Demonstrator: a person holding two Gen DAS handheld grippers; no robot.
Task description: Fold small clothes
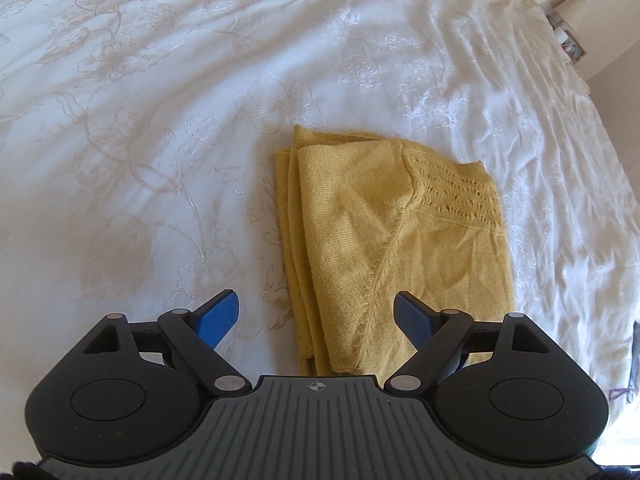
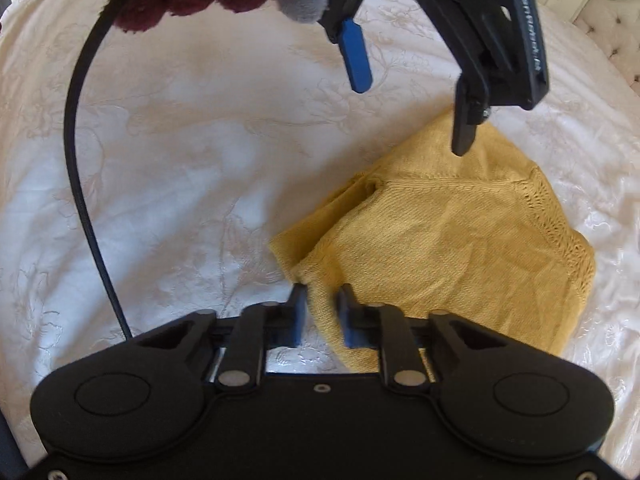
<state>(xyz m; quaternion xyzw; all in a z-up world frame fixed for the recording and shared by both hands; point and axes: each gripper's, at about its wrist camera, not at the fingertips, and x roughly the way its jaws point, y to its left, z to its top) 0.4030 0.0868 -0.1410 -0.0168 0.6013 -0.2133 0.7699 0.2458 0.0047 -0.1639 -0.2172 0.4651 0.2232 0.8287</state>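
A mustard-yellow knitted garment [image 1: 384, 240] lies folded into a rough rectangle on a white embroidered bedspread [image 1: 140, 120]. My left gripper [image 1: 316, 320] is open and empty, hovering over the garment's near edge with its blue pads spread wide. In the right wrist view the garment [image 2: 460, 248] lies in the middle right. My right gripper [image 2: 322, 304] has its jaws nearly closed around the garment's near left corner fold. The left gripper [image 2: 412, 108] shows there from the front, open, above the garment's far edge.
The bedspread [image 2: 180, 160] extends all round the garment. A white tufted headboard [image 2: 600, 12] is at the far right of the right wrist view. A black cable [image 2: 80, 200] curves down on the left. The bed's edge and room clutter [image 1: 568, 32] show at the left wrist view's upper right.
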